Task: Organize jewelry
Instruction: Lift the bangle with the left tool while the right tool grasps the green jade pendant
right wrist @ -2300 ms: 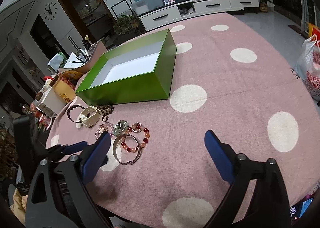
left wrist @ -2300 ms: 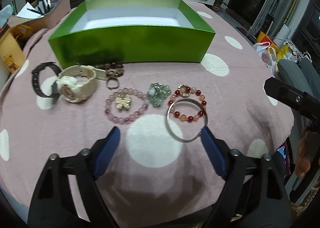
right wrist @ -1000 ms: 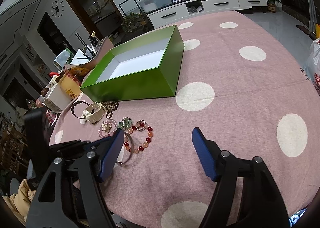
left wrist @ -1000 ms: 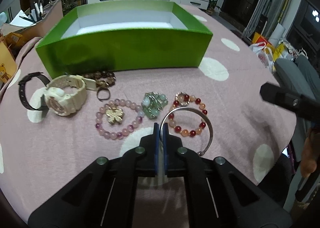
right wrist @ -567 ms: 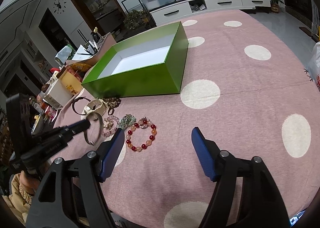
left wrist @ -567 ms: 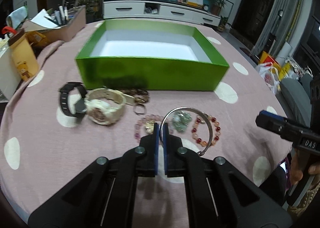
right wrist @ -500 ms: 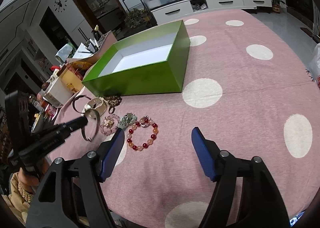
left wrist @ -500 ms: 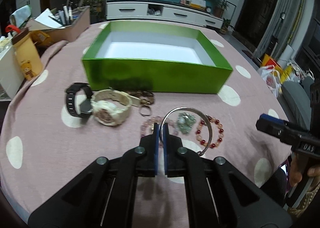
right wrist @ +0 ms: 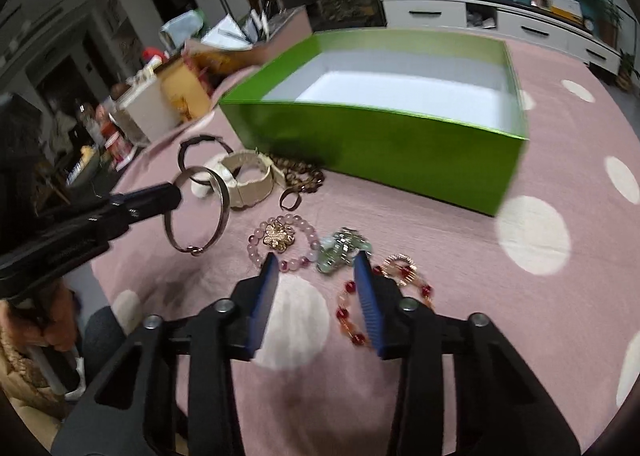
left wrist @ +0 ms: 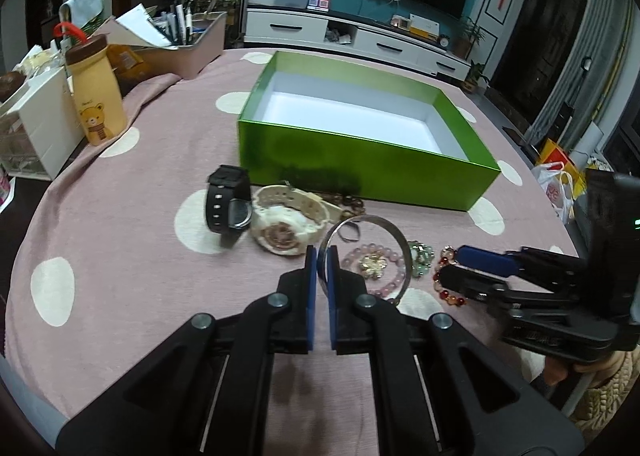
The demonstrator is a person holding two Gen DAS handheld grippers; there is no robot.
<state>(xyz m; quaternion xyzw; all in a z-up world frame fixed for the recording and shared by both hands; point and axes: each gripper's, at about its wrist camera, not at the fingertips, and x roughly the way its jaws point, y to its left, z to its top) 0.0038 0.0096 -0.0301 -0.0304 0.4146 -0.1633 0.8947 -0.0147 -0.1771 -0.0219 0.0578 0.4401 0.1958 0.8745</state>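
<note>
My left gripper [left wrist: 322, 256] is shut on a silver bangle [left wrist: 396, 240] and holds it above the table; it also shows in the right wrist view [right wrist: 218, 192]. My right gripper [right wrist: 316, 272] is open low over the green stone charm [right wrist: 340, 246], with the red bead bracelet [right wrist: 400, 276] by its right finger. A pink bead bracelet with a gold flower [right wrist: 280, 238], a cream watch [left wrist: 286, 222], a black watch [left wrist: 228, 208], a small ring [right wrist: 290, 200] and a brown bead bracelet [right wrist: 300, 172] lie in front of the open green box [left wrist: 360, 164].
The table has a pink cloth with white dots [left wrist: 120, 256]. A yellow bear bottle [left wrist: 96, 100], a white container [left wrist: 32, 128] and a pen tray [left wrist: 188, 44] stand at the far left. A TV cabinet [left wrist: 352, 40] is behind the table.
My left gripper closed on the silver bangle and lifted it off the table. My right gripper swung left and down toward the jewelry, and its jaws narrowed.
</note>
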